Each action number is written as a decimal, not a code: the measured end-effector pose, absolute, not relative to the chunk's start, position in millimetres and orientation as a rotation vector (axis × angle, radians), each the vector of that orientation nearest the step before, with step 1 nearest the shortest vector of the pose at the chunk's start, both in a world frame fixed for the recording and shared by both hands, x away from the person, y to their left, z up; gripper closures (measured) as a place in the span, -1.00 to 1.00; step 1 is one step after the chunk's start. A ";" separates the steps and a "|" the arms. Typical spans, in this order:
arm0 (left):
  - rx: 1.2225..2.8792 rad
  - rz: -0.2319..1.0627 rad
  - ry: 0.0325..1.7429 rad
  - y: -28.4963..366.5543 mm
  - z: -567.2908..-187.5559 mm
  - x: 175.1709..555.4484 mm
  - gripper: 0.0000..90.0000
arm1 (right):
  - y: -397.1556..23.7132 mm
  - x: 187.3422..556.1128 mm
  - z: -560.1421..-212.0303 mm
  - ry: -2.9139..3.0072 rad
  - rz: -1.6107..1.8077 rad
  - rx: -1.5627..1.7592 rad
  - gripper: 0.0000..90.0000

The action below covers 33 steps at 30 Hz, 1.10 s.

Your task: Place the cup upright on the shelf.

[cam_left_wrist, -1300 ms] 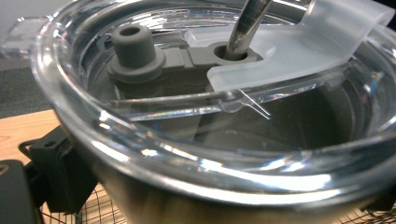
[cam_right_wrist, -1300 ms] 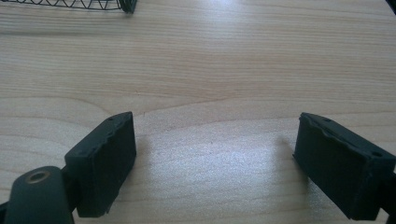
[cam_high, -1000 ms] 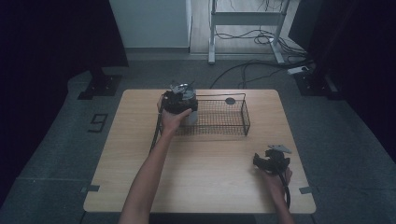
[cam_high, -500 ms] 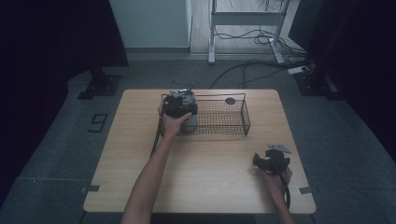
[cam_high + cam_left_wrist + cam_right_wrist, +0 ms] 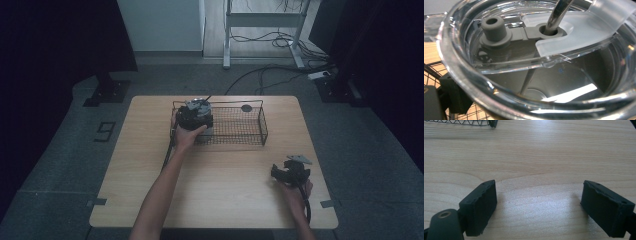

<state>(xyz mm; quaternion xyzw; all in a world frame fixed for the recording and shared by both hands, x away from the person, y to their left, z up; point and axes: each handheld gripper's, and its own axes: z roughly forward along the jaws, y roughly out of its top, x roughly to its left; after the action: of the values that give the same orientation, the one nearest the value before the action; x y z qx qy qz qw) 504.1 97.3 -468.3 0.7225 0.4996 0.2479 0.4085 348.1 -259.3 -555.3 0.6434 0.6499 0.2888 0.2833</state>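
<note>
In the high view the left gripper (image 5: 196, 116) sits at the left end of the wire basket (image 5: 252, 131), in the upper middle of the frame on the bench (image 5: 220, 185). Its own view looks close onto a tumbler (image 5: 544, 75) with a clear lid (image 5: 524, 37), a grey stopper (image 5: 494, 29) and a metal straw (image 5: 559, 12); the jaws seem to grip this tumbler, with basket wire at lower left. The right gripper (image 5: 539, 205) rests at the lower right, jaws wide open over bare wood.
</note>
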 end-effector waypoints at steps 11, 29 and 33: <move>1.832 0.603 1.247 100.5 -469.1 501.7 -0.92 | -259.3 348.1 -555.4 1.738 0.775 1.722 -0.71; 1.751 0.607 1.197 118.3 -437.0 477.8 -0.98 | -259.3 348.1 -555.3 1.739 0.773 1.723 -0.71; 1.749 0.602 1.175 126.0 -430.5 465.2 -0.96 | -259.3 348.1 -555.2 1.740 0.773 1.723 -0.71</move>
<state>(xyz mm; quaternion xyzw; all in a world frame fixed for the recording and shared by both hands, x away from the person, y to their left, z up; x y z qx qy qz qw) 465.2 126.0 -430.5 0.7097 0.4768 0.2441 0.4575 348.1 -259.3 -555.2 0.6436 0.6499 0.2886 0.2832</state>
